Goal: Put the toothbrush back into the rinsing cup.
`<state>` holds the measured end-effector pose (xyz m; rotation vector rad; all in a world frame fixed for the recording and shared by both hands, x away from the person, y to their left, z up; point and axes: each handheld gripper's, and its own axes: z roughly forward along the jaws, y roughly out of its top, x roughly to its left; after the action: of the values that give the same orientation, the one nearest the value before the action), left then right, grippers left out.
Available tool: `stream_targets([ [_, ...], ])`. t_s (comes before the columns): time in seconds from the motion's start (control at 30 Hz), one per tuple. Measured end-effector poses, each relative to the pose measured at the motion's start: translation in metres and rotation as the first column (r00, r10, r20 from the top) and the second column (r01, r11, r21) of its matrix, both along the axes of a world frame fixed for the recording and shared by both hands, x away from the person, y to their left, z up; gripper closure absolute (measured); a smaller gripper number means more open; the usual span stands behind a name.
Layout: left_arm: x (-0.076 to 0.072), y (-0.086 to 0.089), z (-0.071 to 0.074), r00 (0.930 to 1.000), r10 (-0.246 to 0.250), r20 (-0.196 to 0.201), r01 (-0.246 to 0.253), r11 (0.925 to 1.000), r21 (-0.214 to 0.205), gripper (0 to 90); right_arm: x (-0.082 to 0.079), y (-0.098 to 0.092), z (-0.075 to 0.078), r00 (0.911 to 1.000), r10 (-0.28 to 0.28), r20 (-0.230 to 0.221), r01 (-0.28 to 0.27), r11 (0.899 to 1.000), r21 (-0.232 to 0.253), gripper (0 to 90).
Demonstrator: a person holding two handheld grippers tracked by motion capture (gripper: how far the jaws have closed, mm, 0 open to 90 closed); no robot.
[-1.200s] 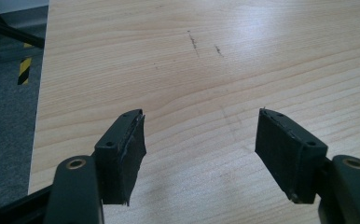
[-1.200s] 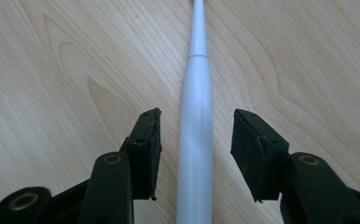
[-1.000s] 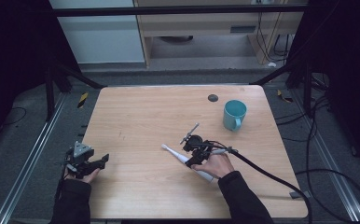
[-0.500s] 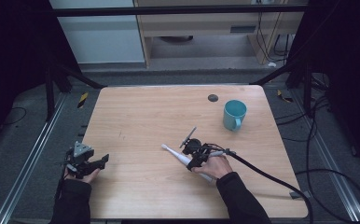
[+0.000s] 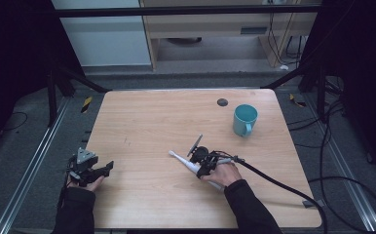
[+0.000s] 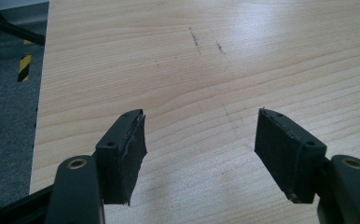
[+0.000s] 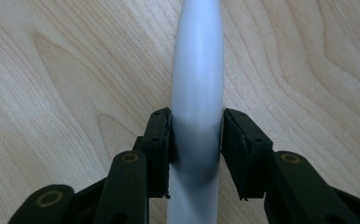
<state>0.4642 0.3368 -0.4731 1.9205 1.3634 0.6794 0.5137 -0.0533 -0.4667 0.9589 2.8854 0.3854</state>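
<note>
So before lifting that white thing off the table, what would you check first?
1. Right gripper around the white toothbrush: ok, the handle sits between the pads, and the jaws have just been closing.
2. Pads pressing firmly on both sides: cannot tell; they look to be touching it.
3. Handle centred between the pads: ok.
4. Toothbrush lying flat on the table: ok.
5. Mug out of the way: ok, it stands apart, farther back.
6. Left gripper out of the way: ok, open over bare wood at the left edge.
</note>
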Motion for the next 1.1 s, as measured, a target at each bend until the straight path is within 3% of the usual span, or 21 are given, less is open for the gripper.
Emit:
stream_targets([
  [0.3,0.000,0.000,0.000,1.0000,0.002,0.001,-0.002,1.0000,0.000,33.2,0.001,0.000,-0.001,1.0000,0.006,-0.002,-0.006,1.000,0.004,66.1],
  [0.6,0.000,0.000,0.000,1.0000,0.004,-0.001,-0.004,1.0000,0.000,33.3,0.001,-0.001,0.003,0.9995,-0.026,-0.016,0.026,0.999,0.034,66.5],
  [0.8,0.001,-0.001,0.000,1.0000,0.002,-0.002,-0.002,1.0000,0.001,33.4,-0.001,-0.008,0.022,0.9992,-0.031,0.024,0.028,0.994,0.109,66.5],
  [0.97,0.001,-0.001,0.001,1.0000,0.005,-0.002,-0.005,1.0000,-0.004,33.5,-0.004,-0.015,0.038,0.9954,-0.070,0.065,0.057,0.983,0.173,66.5],
  [1.1,0.001,-0.001,0.001,1.0000,0.007,0.001,-0.007,1.0000,-0.004,33.5,-0.004,-0.021,0.047,0.9874,-0.100,0.123,0.069,0.970,0.233,66.5],
])
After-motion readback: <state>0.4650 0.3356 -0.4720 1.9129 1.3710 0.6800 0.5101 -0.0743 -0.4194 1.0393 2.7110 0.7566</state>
